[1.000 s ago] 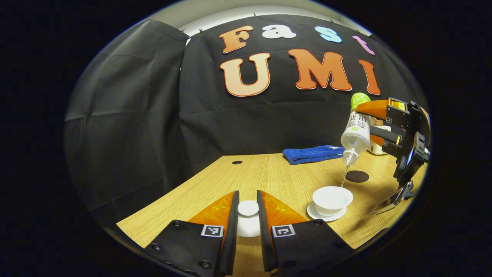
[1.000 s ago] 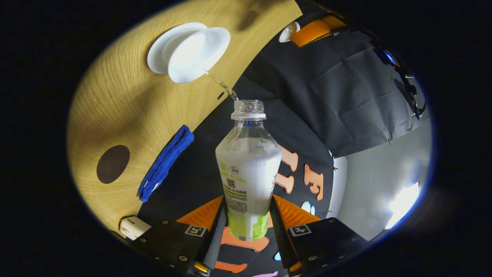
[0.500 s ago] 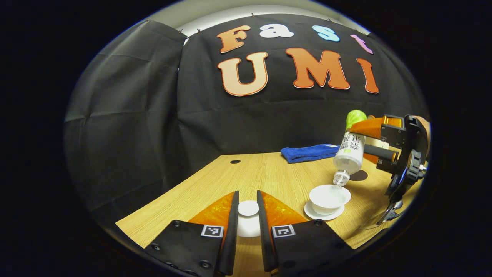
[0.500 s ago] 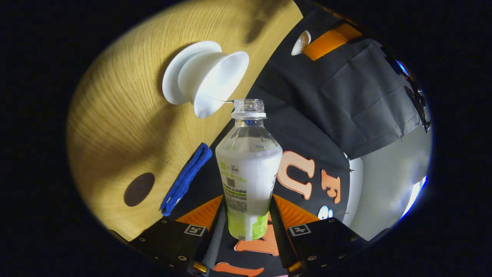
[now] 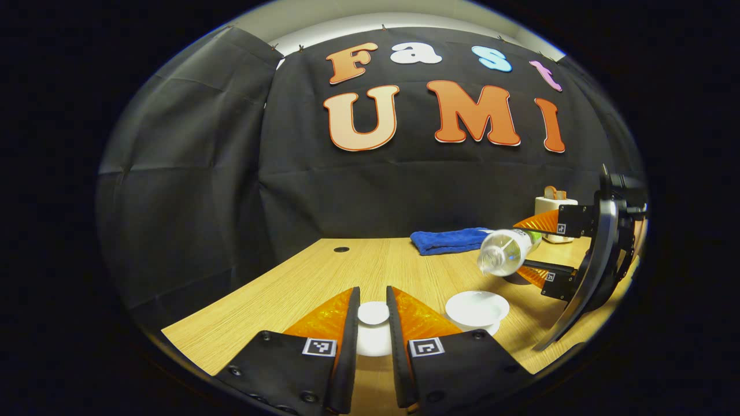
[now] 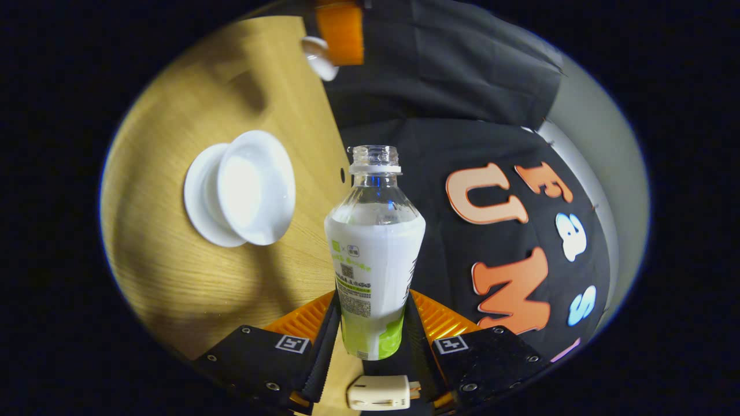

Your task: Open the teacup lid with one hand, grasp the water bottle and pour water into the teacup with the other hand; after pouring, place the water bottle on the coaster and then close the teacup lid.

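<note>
The bottle (image 6: 374, 254) is gripped low on its body between the right tongs (image 6: 373, 332), uncapped and lying near level in the left gripper view (image 5: 504, 254), its mouth toward the cup. No stream shows at the mouth, so pouring looks finished and the step in hand is probably righting the bottle and carrying it to the coaster.

In the right gripper view the cup (image 6: 254, 188) sits open on its saucer (image 6: 199, 199) at about 9 o'clock of the bottle neck, apart from it. In the left gripper view the cup (image 5: 477, 306) stands at about 7 o'clock of the bottle mouth.

To do this well, I would bring the mouth fully up before moving sideways, since liquid remains inside and there is no cap. Keep the squeeze even; the thin plastic may flex and slip. The coaster I cannot pick out clearly; it may be the dark patch behind the bottle. Set the base down flat and release only once it stands.

The left tongs (image 5: 373, 338) hold the lid (image 5: 373, 313) by its knob, narrow, low over the worktop (image 5: 324, 271). Hold it steady, clear of the bottle's path. A blue cloth (image 5: 445, 240) lies near the back edge.
</note>
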Demonstrator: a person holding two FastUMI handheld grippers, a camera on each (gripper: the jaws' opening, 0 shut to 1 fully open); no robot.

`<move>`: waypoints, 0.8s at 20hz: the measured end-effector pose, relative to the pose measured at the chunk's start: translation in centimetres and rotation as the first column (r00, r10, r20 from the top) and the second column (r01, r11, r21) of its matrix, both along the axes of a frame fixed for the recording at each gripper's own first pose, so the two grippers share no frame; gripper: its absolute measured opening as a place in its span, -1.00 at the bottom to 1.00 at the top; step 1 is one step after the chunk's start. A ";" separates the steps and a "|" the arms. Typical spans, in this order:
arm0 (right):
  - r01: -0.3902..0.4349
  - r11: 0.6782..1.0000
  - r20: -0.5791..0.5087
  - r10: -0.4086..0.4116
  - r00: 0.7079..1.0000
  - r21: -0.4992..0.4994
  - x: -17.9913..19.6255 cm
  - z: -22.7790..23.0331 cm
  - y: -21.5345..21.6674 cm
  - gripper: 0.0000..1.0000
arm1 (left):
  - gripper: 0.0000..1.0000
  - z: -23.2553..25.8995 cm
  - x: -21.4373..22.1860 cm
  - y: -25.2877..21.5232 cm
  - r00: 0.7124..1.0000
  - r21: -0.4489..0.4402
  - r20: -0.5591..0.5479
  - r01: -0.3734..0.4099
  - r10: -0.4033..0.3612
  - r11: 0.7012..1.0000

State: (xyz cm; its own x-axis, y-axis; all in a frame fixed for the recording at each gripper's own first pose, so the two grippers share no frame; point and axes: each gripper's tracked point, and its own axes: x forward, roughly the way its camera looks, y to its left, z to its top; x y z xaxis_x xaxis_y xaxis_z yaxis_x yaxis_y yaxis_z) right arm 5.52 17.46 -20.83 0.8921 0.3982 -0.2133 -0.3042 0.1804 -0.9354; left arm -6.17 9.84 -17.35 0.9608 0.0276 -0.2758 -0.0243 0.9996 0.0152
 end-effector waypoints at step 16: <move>0.447 0.564 -0.479 -0.102 0.872 0.694 7.5 2.2 -7.8 0.29 | -0.36 4.8 1.1 -4.1 0.986 -0.083 0.157 0.064 -0.050 0.994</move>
